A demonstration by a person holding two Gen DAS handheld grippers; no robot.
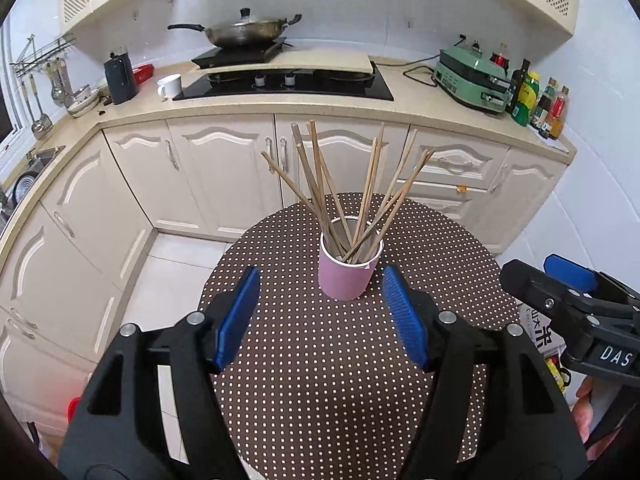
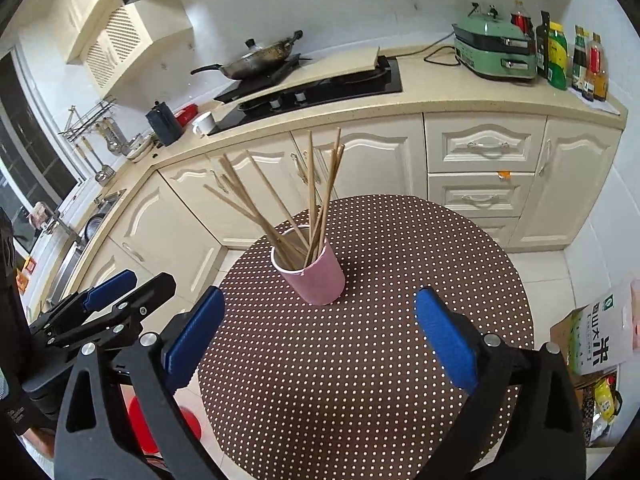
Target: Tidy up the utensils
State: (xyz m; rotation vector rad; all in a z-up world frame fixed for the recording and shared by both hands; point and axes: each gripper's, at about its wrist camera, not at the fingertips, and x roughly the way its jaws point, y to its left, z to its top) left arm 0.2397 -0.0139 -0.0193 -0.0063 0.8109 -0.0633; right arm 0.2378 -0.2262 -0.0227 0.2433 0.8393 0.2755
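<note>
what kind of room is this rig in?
A home kitchen, most likely: a wok on the hob, cream cabinets under the counter, a sink at the left, and a pink cup of chopsticks.

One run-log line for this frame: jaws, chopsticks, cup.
left gripper: jaws open, empty | right gripper: jaws open, empty | chopsticks: standing in pink cup | cup: upright on dotted table
</note>
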